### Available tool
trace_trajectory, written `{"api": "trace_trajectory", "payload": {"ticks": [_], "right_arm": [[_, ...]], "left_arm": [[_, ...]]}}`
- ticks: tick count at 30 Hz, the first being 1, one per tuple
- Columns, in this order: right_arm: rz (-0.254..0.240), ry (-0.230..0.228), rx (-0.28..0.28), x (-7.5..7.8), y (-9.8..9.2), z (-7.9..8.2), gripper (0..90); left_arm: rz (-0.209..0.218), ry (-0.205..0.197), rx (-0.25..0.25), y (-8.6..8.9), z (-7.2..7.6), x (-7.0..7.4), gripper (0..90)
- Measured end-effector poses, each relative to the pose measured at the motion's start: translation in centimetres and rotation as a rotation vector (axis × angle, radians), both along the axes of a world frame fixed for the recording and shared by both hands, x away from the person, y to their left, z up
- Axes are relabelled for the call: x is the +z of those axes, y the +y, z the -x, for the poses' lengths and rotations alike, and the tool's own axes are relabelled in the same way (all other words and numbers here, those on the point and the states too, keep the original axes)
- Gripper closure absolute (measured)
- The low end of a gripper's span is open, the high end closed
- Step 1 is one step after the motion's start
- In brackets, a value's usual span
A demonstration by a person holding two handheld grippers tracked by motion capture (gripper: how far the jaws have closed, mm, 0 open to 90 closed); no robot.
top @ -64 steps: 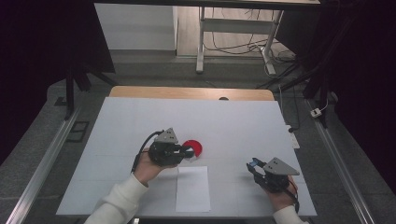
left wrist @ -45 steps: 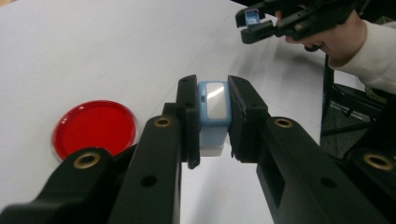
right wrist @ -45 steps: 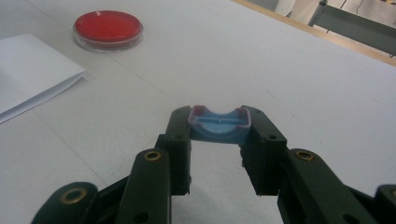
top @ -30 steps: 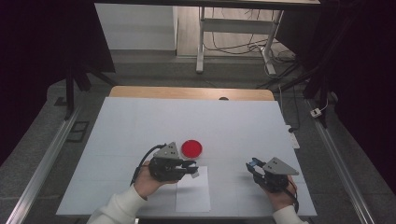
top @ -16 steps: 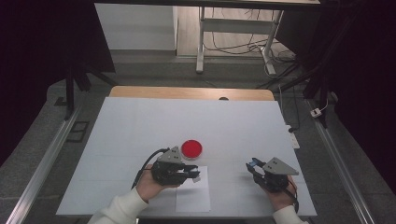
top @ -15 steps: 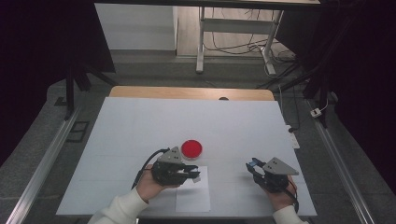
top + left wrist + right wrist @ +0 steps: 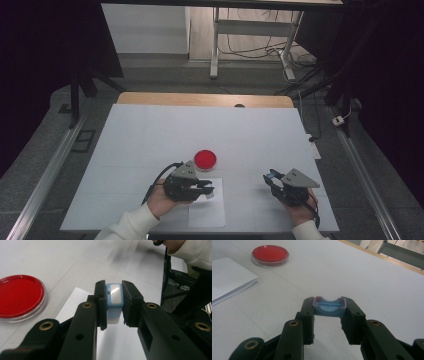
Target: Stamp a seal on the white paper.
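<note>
My left gripper (image 7: 207, 189) hovers over the top of a white paper sheet (image 7: 206, 216), pointing right. It is shut on a small blue-framed block with a pale face and a white lower half (image 7: 114, 297), pinched between both jaws of the left gripper (image 7: 113, 291). A round clear dish with a red filling (image 7: 205, 158) sits just beyond that hand. My right gripper (image 7: 270, 177) rests near the table's front right and is shut on a small blue cap-like piece (image 7: 329, 308), held across the jaw tips of the right gripper (image 7: 329, 304).
The white table (image 7: 150, 130) has a wooden strip along its far edge. In the right gripper view the red dish (image 7: 270, 253) and the paper (image 7: 227, 282) lie off to the left. A sleeve (image 7: 192, 251) shows at the far right of the left gripper view.
The left hand has drawn back from beside the red dish toward the front edge and now sits over the paper, its jaws pointing right. The right hand has stayed still.
</note>
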State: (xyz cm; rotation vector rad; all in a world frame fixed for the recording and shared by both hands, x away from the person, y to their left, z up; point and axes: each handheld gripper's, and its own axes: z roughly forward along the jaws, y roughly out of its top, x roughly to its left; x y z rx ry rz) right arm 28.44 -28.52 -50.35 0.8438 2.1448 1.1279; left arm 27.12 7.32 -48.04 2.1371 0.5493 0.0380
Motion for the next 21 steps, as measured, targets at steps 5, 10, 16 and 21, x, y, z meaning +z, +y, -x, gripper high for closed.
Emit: {"api": "trace_trajectory", "payload": {"ticks": [5,10,16,21], "right_arm": [[0.0,-0.002,0.001,0.0,-0.1,0.0,64.4],[-0.007,-0.005,0.004,0.0,-0.1,0.0,64.4],[-0.002,-0.002,0.002,0.0,-0.1,-0.1,64.4],[0.002,-0.002,0.001,0.0,-0.1,0.0,64.3]], "left_arm": [[-0.019,0.011,0.006,-0.1,-0.2,-0.6,75.1],[-0.036,0.011,0.016,-0.2,-0.3,-1.0,75.1],[-0.052,0.007,0.021,0.0,-0.5,-1.2,75.1],[-0.069,0.0,0.021,-0.2,-0.4,-1.4,75.1]]}}
